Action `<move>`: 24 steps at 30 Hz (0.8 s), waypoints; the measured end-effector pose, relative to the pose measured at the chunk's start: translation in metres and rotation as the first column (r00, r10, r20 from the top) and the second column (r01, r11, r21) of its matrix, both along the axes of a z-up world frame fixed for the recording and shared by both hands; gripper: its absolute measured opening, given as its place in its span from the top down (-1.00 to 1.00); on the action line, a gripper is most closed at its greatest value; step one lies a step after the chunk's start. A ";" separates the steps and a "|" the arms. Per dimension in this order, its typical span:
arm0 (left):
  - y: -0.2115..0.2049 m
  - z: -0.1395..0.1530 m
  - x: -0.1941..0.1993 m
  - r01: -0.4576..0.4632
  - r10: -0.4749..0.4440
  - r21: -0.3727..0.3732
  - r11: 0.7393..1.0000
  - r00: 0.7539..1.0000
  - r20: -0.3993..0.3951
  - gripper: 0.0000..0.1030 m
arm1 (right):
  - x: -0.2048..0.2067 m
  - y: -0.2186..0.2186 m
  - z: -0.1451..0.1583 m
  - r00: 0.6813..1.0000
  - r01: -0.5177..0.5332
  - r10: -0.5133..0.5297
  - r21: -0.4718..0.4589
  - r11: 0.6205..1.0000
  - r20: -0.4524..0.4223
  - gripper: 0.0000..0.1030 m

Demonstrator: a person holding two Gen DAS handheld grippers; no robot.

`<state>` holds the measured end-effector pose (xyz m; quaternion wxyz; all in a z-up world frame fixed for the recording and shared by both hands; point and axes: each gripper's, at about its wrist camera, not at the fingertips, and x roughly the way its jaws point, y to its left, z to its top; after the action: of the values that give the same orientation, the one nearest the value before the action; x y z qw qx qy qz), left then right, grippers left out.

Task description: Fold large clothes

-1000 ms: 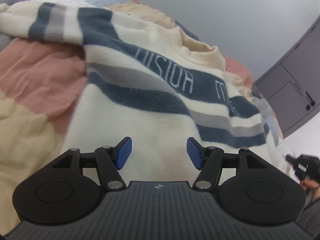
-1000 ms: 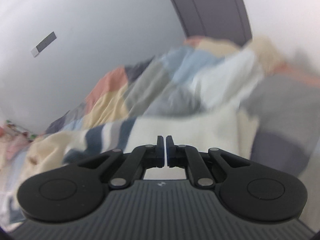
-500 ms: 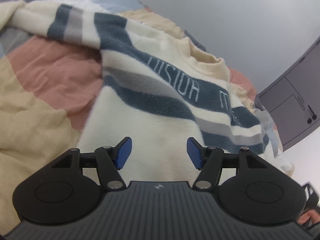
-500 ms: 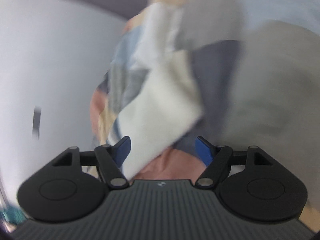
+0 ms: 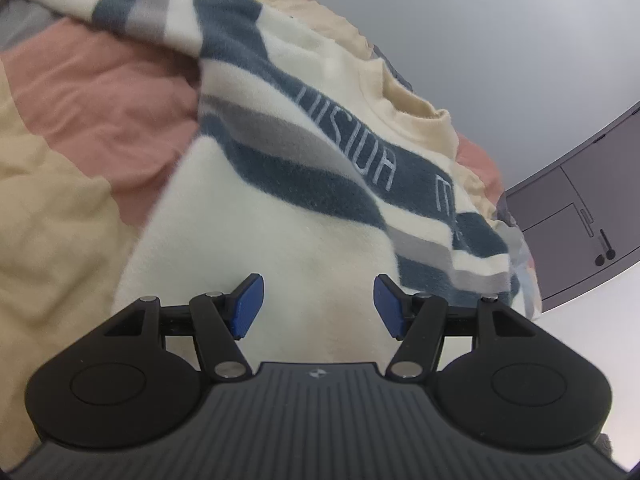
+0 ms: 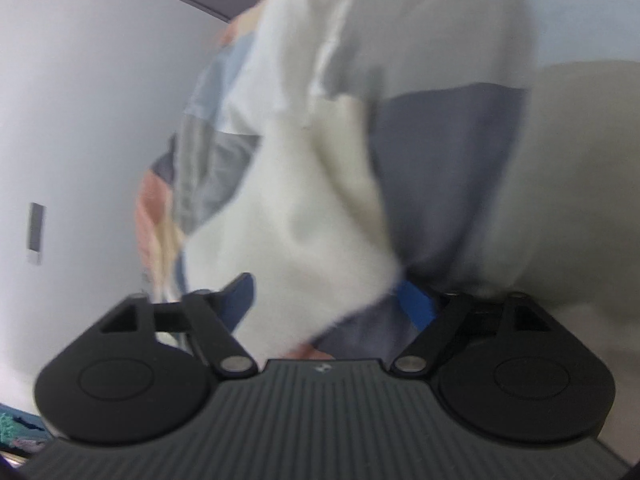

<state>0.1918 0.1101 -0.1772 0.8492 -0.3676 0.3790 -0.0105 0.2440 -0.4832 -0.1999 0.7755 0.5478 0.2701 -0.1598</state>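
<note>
A cream fleece sweater (image 5: 304, 216) with navy and grey stripes and pale lettering lies spread on a patchwork quilt (image 5: 80, 128), collar toward the far side. One sleeve (image 5: 132, 12) stretches to the upper left. My left gripper (image 5: 316, 304) is open and empty, just above the sweater's lower cream part. In the blurred right wrist view, my right gripper (image 6: 328, 300) is open, and a cream corner of the sweater (image 6: 304, 216) lies between its blue pads without being clamped.
The quilt has pink, beige, grey and blue patches (image 6: 448, 160). A grey cabinet (image 5: 576, 216) stands beyond the bed on the right. A pale wall (image 6: 80, 100) with a small grey plate (image 6: 35, 232) lies to the left.
My right gripper has opened from shut and swung round, letting go of the cream cloth. My left gripper has stayed open and drifted back, bringing more of the pink quilt into view.
</note>
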 end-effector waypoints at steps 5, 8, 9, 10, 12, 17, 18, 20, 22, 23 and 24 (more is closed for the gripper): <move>0.000 -0.003 0.001 -0.001 0.001 -0.006 1.000 1.000 -0.010 -0.29 | 0.019 -0.004 -0.007 1.000 -0.009 0.009 -0.005 1.000 0.018 -0.78; -0.001 -0.004 0.002 0.000 0.000 0.002 1.000 1.000 -0.011 -0.29 | 0.028 -0.005 -0.006 0.999 0.024 -0.023 -0.024 0.999 0.030 -0.78; -0.001 -0.003 0.002 0.001 -0.001 0.006 1.000 1.000 -0.011 -0.29 | 0.030 -0.005 -0.006 0.999 0.037 -0.036 -0.022 0.999 0.038 -0.78; -0.002 -0.003 0.003 0.002 -0.002 0.011 1.000 1.000 -0.010 -0.29 | 0.032 -0.006 -0.006 0.997 0.050 -0.049 -0.021 0.999 0.053 -0.77; -0.003 -0.003 0.004 0.002 -0.002 0.020 1.000 1.000 -0.010 -0.29 | 0.034 -0.008 -0.007 0.994 0.076 -0.074 -0.018 0.997 0.085 -0.72; -0.002 -0.004 0.006 0.001 -0.001 0.020 1.000 1.000 -0.012 -0.29 | 0.024 -0.025 0.006 0.962 0.146 -0.132 -0.044 0.988 0.241 -0.24; -0.002 -0.004 0.007 0.001 -0.001 0.018 1.000 1.000 -0.012 -0.29 | 0.021 -0.029 0.014 0.948 0.167 -0.138 -0.078 0.983 0.286 -0.24; -0.003 -0.004 0.006 0.003 -0.003 0.015 1.000 1.000 -0.009 -0.29 | 0.016 -0.037 0.032 0.926 0.183 -0.112 -0.170 0.968 0.359 -0.24; -0.003 -0.003 0.007 0.006 -0.005 0.009 1.000 1.000 -0.007 -0.29 | 0.011 -0.041 0.046 0.923 0.183 -0.073 -0.265 0.947 0.377 -0.23; -0.003 -0.004 0.007 0.006 -0.006 0.005 1.000 1.000 -0.007 -0.29 | 0.009 -0.043 0.050 0.923 0.178 -0.054 -0.298 0.938 0.381 -0.23; -0.002 -0.004 0.007 0.008 -0.008 0.000 1.000 1.000 -0.006 -0.29 | 0.006 -0.045 0.051 0.923 0.171 -0.042 -0.311 0.935 0.383 -0.23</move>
<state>0.1992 0.1080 -0.1812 0.8480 -0.3661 0.3831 -0.0128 0.2499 -0.5282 -0.1487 0.8849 0.4405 0.0569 -0.1403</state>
